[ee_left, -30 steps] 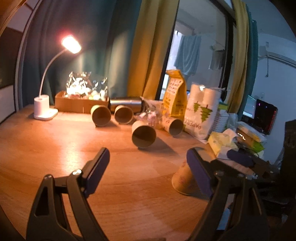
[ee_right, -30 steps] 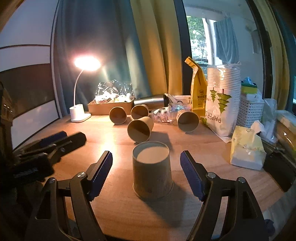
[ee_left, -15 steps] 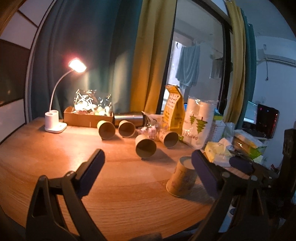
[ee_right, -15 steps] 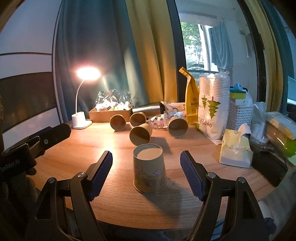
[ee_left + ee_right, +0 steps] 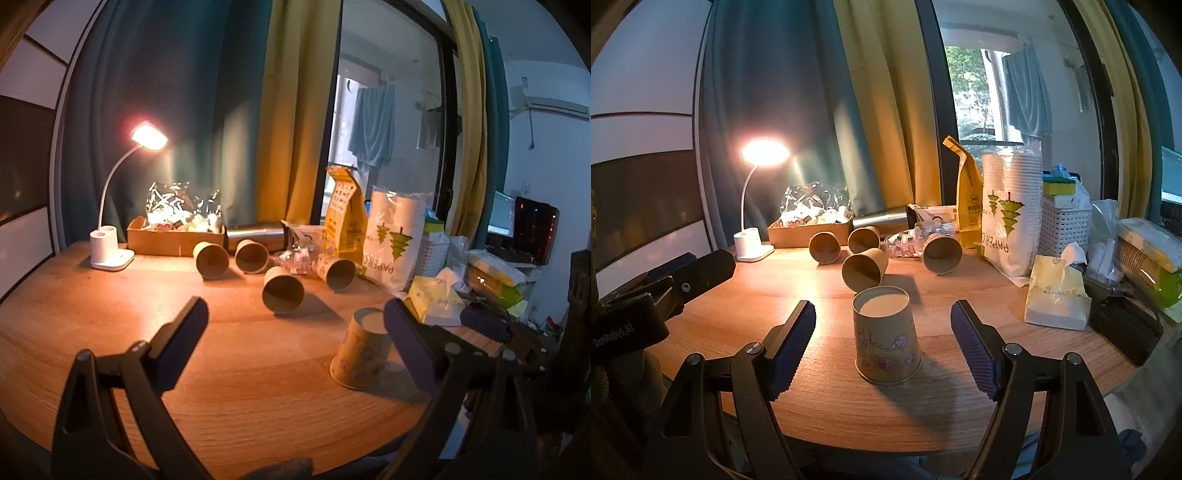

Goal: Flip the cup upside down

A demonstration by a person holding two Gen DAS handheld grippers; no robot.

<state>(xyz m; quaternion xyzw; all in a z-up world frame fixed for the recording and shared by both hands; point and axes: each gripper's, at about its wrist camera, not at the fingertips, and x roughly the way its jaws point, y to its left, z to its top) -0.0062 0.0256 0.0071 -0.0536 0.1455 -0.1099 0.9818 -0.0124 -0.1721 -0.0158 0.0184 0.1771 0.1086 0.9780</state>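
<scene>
Inverted cup (image 5: 886,343) stands free between right gripper (image 5: 882,349) spread jaws.

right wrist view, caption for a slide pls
Open right gripper frames an upside-down cup on the table.

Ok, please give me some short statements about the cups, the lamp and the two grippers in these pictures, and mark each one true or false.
1. The printed cup stands upside down on the table, wide rim down. True.
2. The right gripper is shut on the printed cup. False: it is open, with a gap between each finger and the cup.
3. Four plain brown cups, such as the nearest one, lie on their sides behind it. True.
4. The desk lamp is switched off. False: its head glows.
5. The left gripper holds a cup. False: it is open and holds nothing.
</scene>
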